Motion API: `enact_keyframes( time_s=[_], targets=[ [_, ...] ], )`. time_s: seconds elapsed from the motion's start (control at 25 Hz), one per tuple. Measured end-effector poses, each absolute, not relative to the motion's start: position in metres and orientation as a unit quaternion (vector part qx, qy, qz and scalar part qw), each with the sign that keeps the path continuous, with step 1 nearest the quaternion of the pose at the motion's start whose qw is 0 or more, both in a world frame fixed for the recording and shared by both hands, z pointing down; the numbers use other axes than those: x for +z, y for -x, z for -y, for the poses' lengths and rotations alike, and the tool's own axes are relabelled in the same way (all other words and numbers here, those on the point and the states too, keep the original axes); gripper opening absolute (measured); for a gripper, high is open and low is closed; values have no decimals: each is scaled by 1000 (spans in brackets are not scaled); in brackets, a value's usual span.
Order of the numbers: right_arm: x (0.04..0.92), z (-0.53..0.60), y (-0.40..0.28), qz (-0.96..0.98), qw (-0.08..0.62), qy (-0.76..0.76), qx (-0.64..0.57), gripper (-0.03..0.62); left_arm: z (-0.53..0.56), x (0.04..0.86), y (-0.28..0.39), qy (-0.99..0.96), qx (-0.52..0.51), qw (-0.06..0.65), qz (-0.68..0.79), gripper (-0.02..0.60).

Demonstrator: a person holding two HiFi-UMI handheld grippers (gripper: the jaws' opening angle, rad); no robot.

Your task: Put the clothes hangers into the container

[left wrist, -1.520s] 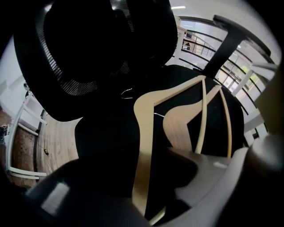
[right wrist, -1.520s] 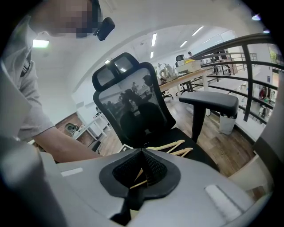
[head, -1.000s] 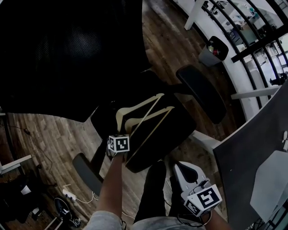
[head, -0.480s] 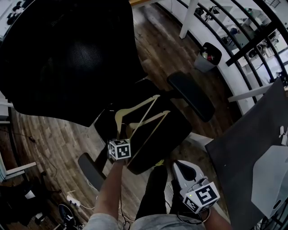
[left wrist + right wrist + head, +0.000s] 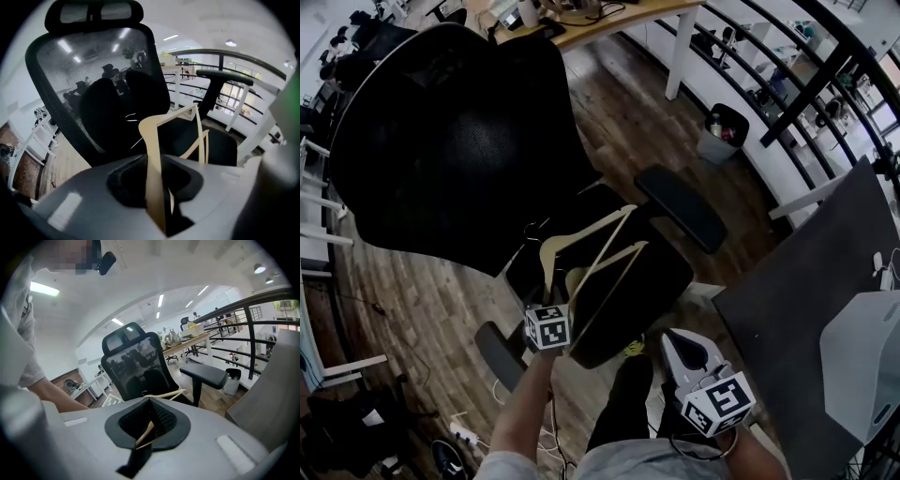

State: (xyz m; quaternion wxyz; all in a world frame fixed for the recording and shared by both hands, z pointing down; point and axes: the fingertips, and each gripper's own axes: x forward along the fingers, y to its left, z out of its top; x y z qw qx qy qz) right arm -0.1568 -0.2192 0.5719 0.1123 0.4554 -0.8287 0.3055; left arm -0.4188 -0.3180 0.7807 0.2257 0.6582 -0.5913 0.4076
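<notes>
The left gripper (image 5: 161,206) is pinched on the flat arm of a pale wooden hanger (image 5: 152,154). The slim strip stands on edge in the narrow slot between its smooth grey jaws. A second hanger (image 5: 205,143) of the same wood sits just behind; whether the jaws also clamp it I cannot tell. In the head view both show at centre frame as thin-barred, angular triangles, one with a dark wire hook (image 5: 532,231). They lie over the black padded seat (image 5: 661,272) of an office chair, whose broad curved mesh back (image 5: 459,141) fills the upper left. Its oblong armrest (image 5: 680,206) lies right of centre above dark plank flooring (image 5: 412,300). The right gripper (image 5: 140,448), at the head view's lower right, has its jaws pressed together with nothing between them.
</notes>
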Motion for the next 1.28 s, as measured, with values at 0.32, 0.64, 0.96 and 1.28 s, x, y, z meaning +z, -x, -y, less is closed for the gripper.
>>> enact_keyframes(
  time_s=[0.32, 0.64, 0.96, 1.28],
  targets=[
    [539, 220, 157, 839, 94, -453, 286, 0, 326, 698, 426, -682, 333, 197, 621, 89],
    [497, 221, 140, 845, 77, -467, 251, 0, 332, 627, 409, -712, 277, 160, 625, 89],
    [458, 204, 95, 830, 53, -502, 235, 0, 339, 560, 342, -771, 238, 110, 581, 89],
    [409, 187, 24, 809, 24, -553, 199, 0, 338, 490, 230, -845, 207, 73, 487, 89]
  ],
)
